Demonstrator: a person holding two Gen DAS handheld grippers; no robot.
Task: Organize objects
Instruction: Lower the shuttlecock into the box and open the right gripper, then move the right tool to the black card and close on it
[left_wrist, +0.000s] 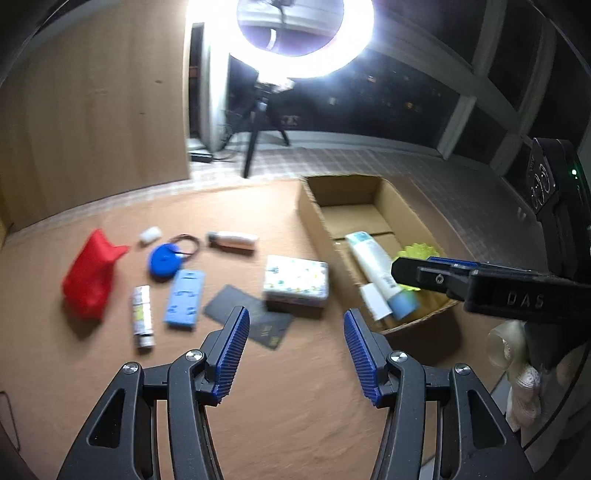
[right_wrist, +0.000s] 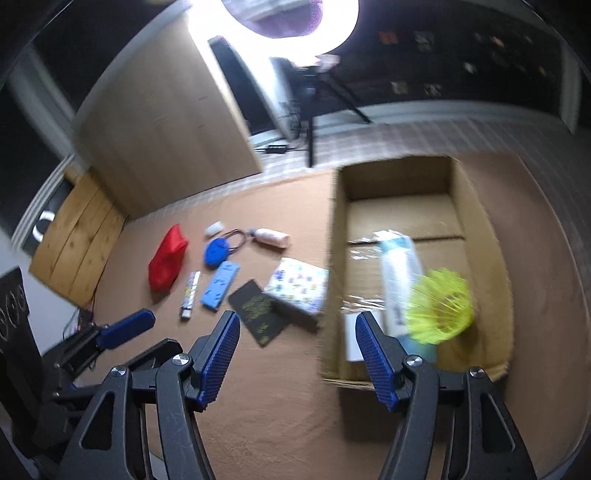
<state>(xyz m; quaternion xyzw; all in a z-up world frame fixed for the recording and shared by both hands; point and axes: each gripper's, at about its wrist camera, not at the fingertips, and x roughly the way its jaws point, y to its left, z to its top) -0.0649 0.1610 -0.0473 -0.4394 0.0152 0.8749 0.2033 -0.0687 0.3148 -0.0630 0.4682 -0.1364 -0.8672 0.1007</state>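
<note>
Hanging over the brown mat, the left gripper has its blue pads about half apart, nothing between them. The right gripper is the same: jaws half apart, empty.

The cardboard box sits at 2 o'clock in the left view, long axis running 11 to 5. Inside it a white tube lies along the box, blue cap toward 5; its print is too blurred to read. A yellow mesh ball rests just beside the tube at the near right end, and a small white box is by the cap.

Still out on the mat, left of the box:
- patterned packet, just beside the box wall
- black card with gold print, unreadable, partly under the packet
- blue case, long axis 12 to 6
- thin tube, cap toward 6, label unreadable
- red pouch at 9
- blue round tape with a dark loop
- small white bottle lying 9 to 3
- white cap-like piece

"DAS" is moulded on the right gripper's side in the left view.
</note>
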